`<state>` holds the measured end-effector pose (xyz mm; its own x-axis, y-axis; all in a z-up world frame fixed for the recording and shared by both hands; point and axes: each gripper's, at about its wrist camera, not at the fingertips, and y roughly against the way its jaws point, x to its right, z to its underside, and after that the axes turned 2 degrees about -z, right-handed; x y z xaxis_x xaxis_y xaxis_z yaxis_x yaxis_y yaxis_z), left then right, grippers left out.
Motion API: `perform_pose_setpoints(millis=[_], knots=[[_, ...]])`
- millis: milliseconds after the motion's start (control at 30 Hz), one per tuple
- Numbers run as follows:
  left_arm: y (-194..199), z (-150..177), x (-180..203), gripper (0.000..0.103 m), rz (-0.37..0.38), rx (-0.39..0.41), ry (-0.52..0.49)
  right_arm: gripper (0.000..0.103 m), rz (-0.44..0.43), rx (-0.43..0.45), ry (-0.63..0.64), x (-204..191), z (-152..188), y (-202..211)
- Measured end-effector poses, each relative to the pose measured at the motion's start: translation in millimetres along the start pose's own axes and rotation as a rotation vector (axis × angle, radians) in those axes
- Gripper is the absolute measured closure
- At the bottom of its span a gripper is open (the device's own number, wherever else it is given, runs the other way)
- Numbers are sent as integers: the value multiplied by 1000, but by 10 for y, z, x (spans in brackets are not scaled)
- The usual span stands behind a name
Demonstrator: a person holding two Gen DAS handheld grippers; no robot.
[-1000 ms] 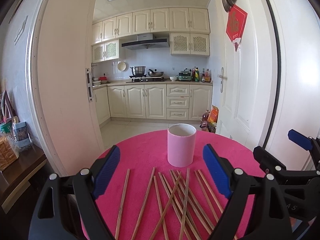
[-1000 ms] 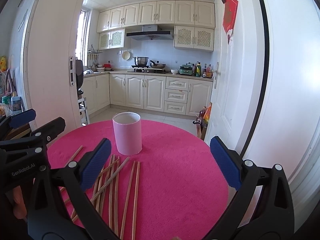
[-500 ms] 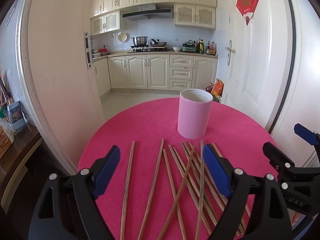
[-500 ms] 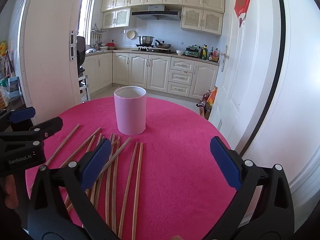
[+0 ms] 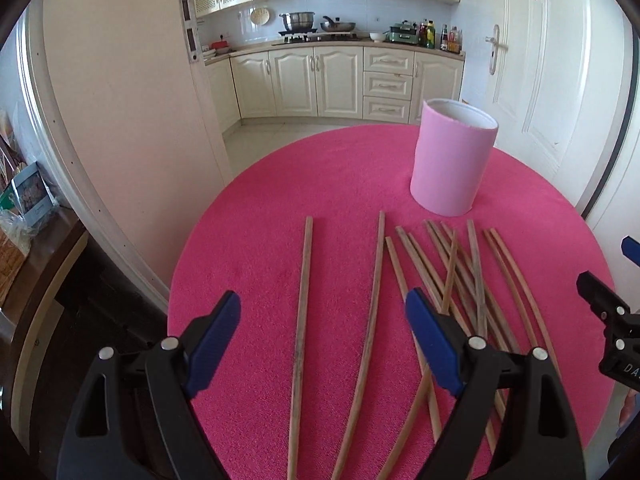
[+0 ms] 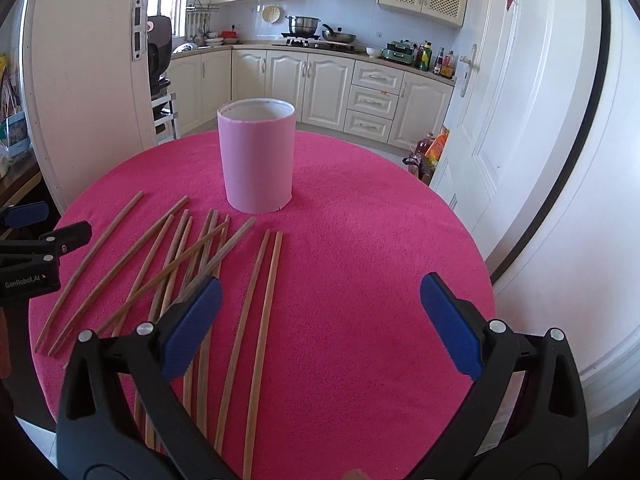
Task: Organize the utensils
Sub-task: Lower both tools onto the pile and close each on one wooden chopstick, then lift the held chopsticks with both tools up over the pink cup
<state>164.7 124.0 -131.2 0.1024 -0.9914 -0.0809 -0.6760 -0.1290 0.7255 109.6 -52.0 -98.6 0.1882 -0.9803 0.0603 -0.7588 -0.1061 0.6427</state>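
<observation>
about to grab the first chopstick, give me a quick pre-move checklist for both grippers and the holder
1. Left gripper open and empty: ok.
2. Right gripper open and empty: ok.
3. Pink holder upright on the pink tablecloth, mouth open: ok. Whether it is empty inside: cannot tell.
4. Single chopstick on the left lies apart from the others, between the left gripper's fingers: ok, likely the easiest first pick.
5. Middle chopsticks cross and overlap: not ok for a clean single grab.
6. Pair of chopsticks on the right lie side by side, clear of the pile: ok.
</observation>
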Motion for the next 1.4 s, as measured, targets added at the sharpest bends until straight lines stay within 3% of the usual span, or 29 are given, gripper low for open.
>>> perform_pose_setpoints(millis=[167, 200, 233, 400, 567, 667, 900, 967, 1033, 1100, 1200, 1333, 1400], knots=[[-210, -2, -42, 20, 17, -76, 4, 6, -25, -72, -11, 62, 29, -194], [-261, -9, -56, 23, 19, -98, 7, 6, -34, -87, -13, 79, 33, -239], [-320, -11, -77, 34, 19, -126, 10, 6, -51, -103, -19, 106, 36, -281], [-587, -23, -205, 49, 73, -247, 57, 6, -137, -206, -55, 240, -5, -490], [-639, -42, -222, 51, 75, -260, 56, 12, -216, -289, -94, 330, -67, -624], [-591, -57, -269, 51, 31, -240, 59, 17, -254, -317, -91, 327, -84, -645], [-735, -96, -228, 52, 36, -288, 31, 44, -284, -406, -53, 204, -131, -754], [-748, -113, -197, 57, 18, -283, 28, 52, -284, -424, -37, 151, -149, -779], [-734, -128, -182, 80, 24, -283, 34, 63, -287, -451, -20, 107, -152, -810], [-732, -150, -169, 90, 25, -288, 43, 67, -275, -460, -6, 79, -154, -845], [-717, -131, -192, 95, 22, -287, 43, 71, -264, -459, 23, 22, -159, -846], [-632, -160, -189, 97, 52, -248, 77, 93, -276, -442, 4, 56, -135, -874], [-547, -183, -177, 97, 55, -217, 83, 96, -307, -426, -36, 144, -124, -845]])
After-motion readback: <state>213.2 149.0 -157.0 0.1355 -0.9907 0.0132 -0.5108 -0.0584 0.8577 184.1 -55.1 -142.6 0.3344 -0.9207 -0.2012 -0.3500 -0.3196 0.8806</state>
